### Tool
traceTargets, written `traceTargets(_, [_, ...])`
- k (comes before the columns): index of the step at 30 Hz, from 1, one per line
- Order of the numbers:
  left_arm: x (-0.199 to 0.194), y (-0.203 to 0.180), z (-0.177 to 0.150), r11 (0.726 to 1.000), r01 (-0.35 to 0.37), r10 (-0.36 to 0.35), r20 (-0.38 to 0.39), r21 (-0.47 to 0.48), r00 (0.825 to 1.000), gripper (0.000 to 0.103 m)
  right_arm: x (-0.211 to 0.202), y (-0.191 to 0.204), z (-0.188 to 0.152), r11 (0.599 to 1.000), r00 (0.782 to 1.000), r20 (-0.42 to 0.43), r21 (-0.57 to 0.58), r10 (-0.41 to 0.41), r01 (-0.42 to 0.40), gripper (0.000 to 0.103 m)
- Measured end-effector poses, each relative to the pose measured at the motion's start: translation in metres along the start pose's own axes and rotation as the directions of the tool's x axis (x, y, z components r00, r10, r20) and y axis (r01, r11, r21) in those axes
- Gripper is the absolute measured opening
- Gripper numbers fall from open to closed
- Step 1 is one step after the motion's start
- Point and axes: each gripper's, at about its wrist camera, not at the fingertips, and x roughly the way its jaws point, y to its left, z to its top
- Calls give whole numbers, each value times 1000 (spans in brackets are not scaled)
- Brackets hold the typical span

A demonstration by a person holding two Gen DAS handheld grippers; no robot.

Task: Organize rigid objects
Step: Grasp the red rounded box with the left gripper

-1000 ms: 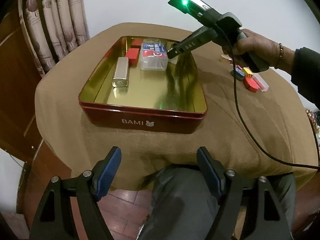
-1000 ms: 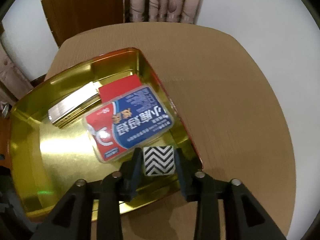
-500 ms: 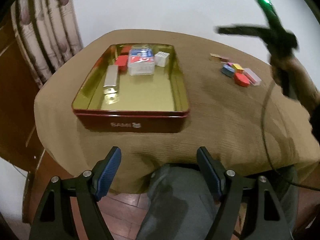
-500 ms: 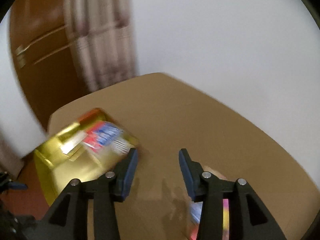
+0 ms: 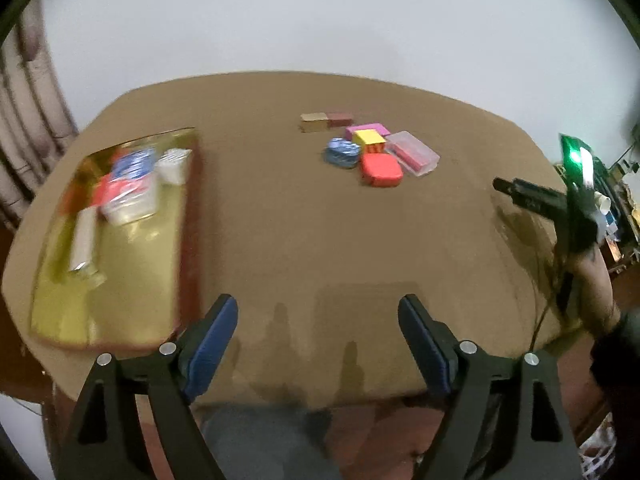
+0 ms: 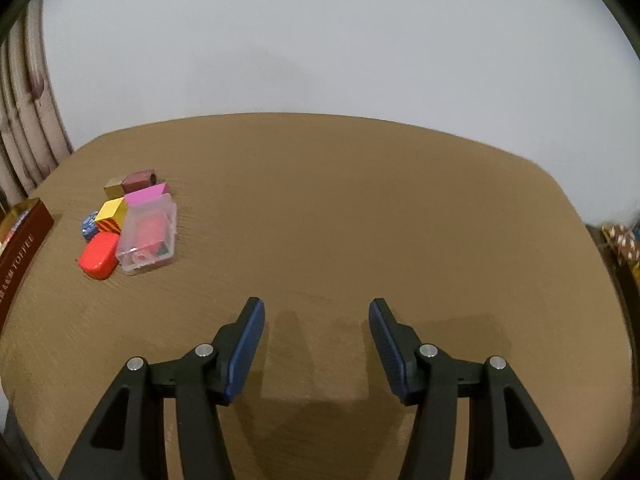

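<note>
A gold-lined red tin (image 5: 184,248) sits at the table's left and holds a clear blue-and-red labelled case (image 5: 130,188), a white zigzag block (image 5: 173,163), a red box and a silver bar (image 5: 82,240). Several small items lie grouped at the far middle: a red case (image 5: 381,169) (image 6: 99,255), a clear box (image 5: 412,153) (image 6: 148,236), a yellow block (image 5: 369,140) (image 6: 112,213), a pink box (image 5: 370,129), a blue round piece (image 5: 341,153) and a brown bar (image 5: 326,119). My left gripper (image 5: 318,344) hangs over the near edge, jaws opening, nothing between them. My right gripper (image 6: 316,344) hovers over bare cloth, jaws opening, empty.
The brown tablecloth (image 6: 340,220) covers a rounded table against a white wall. Curtains (image 5: 28,92) hang at the left. The person's hand and right gripper body (image 5: 568,200) show at the right edge of the left wrist view. Clutter (image 6: 620,244) sits beyond the table's right side.
The right gripper let go of the white zigzag block in the tin, swung right across the table and opened. The left gripper shifted right, so the tin now lies at its left.
</note>
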Motion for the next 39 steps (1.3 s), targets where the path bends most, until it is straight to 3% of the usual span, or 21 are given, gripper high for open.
traceTargets(5, [47,-28,52,995,99,-99,-24,-12,995,79,1,-7,-2,1000,999,34,22,19,-20,56])
traceTargets(10, [97,-50,86,999,45,-44,-71,12,997,79,0,-19,-4,996,997,51,71,56,-60,56])
traceTargets(16, [138,-57,103,999,36,-35,-122,5,992,78,-4,-34,-5,982,990,76,134,122,-131,56])
traceTargets(32, [172,-68,123,999,-14,21,-125,51,992,75,-12,-44,-6,967,979,93,163,182,-195,56])
traceTargets(34, [172,-71,122,997,-33,39,-104,64,994,67,-16,-49,-7,964,978,97,173,187,-202,56])
traceTargets(35, [170,-73,122,997,-40,46,-87,73,995,52,-17,-51,-8,963,977,98,178,188,-204,56])
traceTargets(36, [169,-74,122,997,-32,39,-82,77,996,44,-17,-53,-8,961,977,99,186,187,-203,56])
traceTargets(39, [168,-69,123,998,-15,20,-87,59,996,44,-17,-55,-9,958,977,101,199,189,-206,56])
